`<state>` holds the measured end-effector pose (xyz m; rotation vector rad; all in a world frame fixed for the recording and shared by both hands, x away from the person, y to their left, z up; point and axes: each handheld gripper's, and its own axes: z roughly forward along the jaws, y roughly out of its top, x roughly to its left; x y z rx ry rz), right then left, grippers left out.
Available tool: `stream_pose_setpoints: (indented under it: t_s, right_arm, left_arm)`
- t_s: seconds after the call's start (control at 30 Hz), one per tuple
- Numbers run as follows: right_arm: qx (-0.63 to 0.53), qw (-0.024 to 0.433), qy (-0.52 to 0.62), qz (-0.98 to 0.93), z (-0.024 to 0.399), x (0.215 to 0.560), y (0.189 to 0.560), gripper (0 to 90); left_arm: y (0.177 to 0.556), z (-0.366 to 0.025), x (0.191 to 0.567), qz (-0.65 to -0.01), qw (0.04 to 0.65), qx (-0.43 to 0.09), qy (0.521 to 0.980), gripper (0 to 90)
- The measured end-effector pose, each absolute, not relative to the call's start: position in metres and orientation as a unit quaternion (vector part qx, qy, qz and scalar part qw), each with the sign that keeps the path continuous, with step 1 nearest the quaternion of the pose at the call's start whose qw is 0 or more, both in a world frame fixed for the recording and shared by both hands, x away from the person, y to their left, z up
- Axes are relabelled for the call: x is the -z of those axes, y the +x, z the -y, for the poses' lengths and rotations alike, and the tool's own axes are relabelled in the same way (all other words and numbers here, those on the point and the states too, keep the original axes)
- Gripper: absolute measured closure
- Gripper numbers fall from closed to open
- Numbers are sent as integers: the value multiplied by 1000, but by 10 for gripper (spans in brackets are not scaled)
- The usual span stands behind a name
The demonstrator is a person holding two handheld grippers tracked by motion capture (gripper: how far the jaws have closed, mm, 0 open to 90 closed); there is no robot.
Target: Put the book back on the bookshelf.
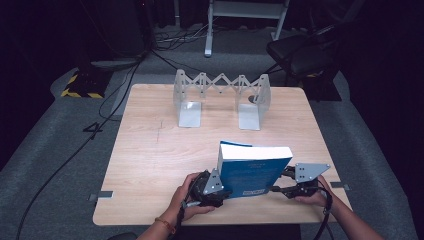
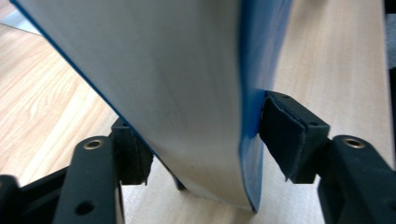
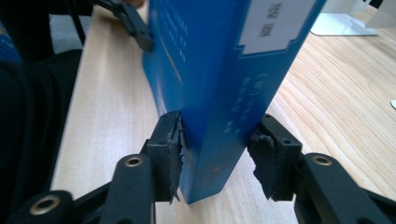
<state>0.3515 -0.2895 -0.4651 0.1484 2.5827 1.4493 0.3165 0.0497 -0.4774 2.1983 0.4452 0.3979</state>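
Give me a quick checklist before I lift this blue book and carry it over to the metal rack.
1. Blue book stands upright on the table: ok.
2. Left gripper grips it: ok, fingers press on both covers.
3. Right gripper grips it: cannot tell; the near-side finger touches the cover, but contact on the other side is unclear.
4. Grippers sit at opposite ends of the book, low down: ok.
5. Way to the metal rack: ok, bare wood lies between.
6. Room in the rack: ok, nothing stands between its end plates.
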Motion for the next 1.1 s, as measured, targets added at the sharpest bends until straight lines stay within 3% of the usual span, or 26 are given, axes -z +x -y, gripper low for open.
stream_pose_setpoints:
  t_s: [0.37, 0.7, 0.83, 1.1]
  right_arm:
    - [-501, 96, 38, -859, 289, 458, 339, 582]
    - [-534, 111, 46, -837, 274, 434, 334, 565]
    - [-542, 126, 36, -830, 262, 419, 329, 568]
    - [-546, 150, 41, -823, 256, 408, 325, 563]
  left_arm:
    - [323, -52, 476, -193, 405, -180, 875, 313]
    - [328, -61, 484, -205, 405, -151, 878, 362]
    - [328, -58, 485, -199, 396, -155, 883, 334]
    - [327, -55, 487, -212, 403, -179, 872, 362]
